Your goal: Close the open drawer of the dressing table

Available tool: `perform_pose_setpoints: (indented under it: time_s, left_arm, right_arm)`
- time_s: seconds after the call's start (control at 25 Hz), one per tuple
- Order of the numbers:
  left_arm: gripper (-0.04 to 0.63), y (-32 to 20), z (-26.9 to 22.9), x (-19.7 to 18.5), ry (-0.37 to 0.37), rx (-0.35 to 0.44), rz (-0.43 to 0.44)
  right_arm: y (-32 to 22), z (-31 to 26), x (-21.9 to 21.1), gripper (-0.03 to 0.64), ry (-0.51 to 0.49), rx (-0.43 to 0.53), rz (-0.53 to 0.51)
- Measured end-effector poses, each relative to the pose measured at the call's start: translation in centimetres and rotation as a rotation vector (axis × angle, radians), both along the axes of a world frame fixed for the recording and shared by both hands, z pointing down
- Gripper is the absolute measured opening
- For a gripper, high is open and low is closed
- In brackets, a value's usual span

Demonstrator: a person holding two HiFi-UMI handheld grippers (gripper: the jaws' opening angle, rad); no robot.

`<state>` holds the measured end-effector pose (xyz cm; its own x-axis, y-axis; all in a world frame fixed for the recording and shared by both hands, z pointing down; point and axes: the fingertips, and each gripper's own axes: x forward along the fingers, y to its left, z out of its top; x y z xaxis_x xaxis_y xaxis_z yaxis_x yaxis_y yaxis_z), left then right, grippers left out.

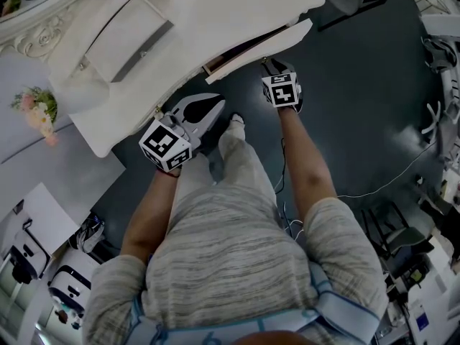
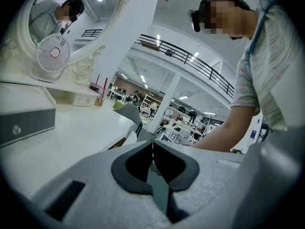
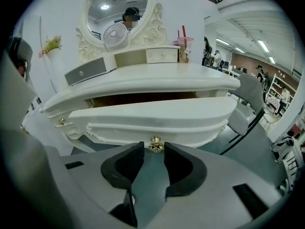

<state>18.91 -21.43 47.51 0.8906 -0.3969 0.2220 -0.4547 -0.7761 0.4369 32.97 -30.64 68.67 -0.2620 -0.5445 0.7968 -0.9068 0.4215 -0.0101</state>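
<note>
Right gripper (image 3: 153, 152) fingers standing apart, released, straddling brass knob (image 3: 155, 144) without pinching it. Left gripper (image 2: 152, 150) fingers clenched together, empty, hovering beside desk (image 2: 71, 137). Drawer (image 3: 157, 118) sticking out under desk top, partly open. Likely best move: pressing fingertips against drawer front at knob, pushing straight and level, avoiding skewed jam. No readable writing showing; only square markers on cubes.
</note>
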Motion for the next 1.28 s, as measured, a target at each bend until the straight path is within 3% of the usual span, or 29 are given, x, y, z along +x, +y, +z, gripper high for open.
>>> perform_pose_setpoints:
  time_s: [0.28,1.28]
  left_arm:
    - [0.015,-0.3,0.2,-0.4,0.001,-0.004,-0.010]
    - [0.015,-2.0,1.1,-1.2,0.013,-0.013,-0.035]
  right_arm:
    - [-0.6,0.8,-0.1,0.110,0.032,-0.022,-0.020]
    - [-5.9,0.8,-3.2,0.106,-0.003,0.010,-0.012]
